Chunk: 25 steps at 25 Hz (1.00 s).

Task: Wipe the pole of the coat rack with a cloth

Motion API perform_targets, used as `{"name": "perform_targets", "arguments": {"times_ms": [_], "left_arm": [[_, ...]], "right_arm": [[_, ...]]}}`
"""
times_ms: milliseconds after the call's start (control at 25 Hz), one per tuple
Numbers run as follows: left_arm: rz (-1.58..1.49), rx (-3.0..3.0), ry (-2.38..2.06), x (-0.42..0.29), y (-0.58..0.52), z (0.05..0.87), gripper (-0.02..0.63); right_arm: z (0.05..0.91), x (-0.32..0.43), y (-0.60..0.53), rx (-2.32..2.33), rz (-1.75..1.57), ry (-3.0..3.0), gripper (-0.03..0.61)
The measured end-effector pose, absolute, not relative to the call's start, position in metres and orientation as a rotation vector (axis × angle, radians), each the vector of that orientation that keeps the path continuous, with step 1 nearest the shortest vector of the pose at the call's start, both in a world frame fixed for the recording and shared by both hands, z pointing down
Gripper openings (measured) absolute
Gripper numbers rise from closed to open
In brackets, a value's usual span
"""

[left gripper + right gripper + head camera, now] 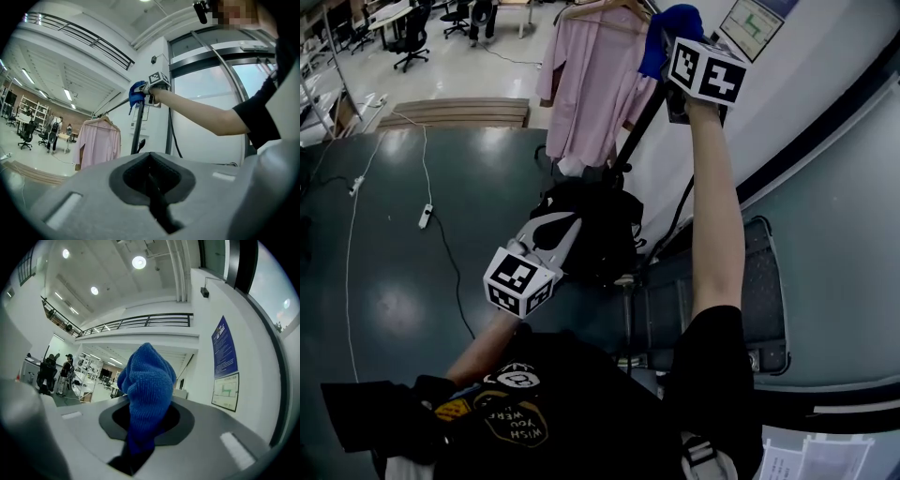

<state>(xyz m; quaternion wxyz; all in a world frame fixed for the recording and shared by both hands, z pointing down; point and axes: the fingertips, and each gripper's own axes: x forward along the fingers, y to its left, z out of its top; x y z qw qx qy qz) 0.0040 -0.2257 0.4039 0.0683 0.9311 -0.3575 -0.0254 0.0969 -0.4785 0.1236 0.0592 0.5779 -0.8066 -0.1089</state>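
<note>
The coat rack's black pole (636, 131) slants up past the white wall. My right gripper (668, 47) is raised on an outstretched arm, shut on a bunched blue cloth (673, 26) that sits against the pole's upper part. The right gripper view shows this cloth (146, 390) filling the jaws and hiding the pole. In the left gripper view the pole (137, 131) stands ahead, with the cloth (137, 93) high on it. My left gripper (567, 225) hangs low near the rack's foot, apart from the pole, shut with nothing in it (150, 161).
A pink shirt (592, 84) hangs on a hanger from the rack's rail. A black bag (595, 234) lies at the rack's foot. A white power strip (425, 216) with its cable lies on the dark floor at left. A metal tread plate (761, 300) lies at right.
</note>
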Motion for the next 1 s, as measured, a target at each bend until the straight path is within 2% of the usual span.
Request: {"name": "perform_targets", "arguments": {"times_ms": [160,280,480,640,800,1000], "left_arm": [[-0.059,2.778,-1.115,-0.004,-0.227,0.411,0.003],[-0.055,2.743,-1.130,-0.013,-0.228,0.417,0.003],[-0.051,2.749,-1.143,-0.013,-0.225,0.416,0.003],[-0.036,2.753,-1.106,-0.003,-0.222,0.419,0.003],[-0.036,2.749,-1.113,0.003,-0.224,0.422,0.003],[-0.008,2.710,-1.168,-0.006,-0.232,0.438,0.003]], "right_arm": [[0.141,0.092,-0.433,1.813,-0.615,-2.429,0.071],[0.210,0.087,-0.385,1.759,-0.692,-2.404,0.067],[0.349,0.075,-0.377,1.608,-0.483,-2.443,0.063],[0.353,0.078,-0.370,1.599,-0.371,-2.571,0.064],[0.341,0.097,-0.315,1.668,-0.289,-2.704,0.064],[0.399,0.138,-0.227,1.821,-0.058,-2.675,0.064]]}}
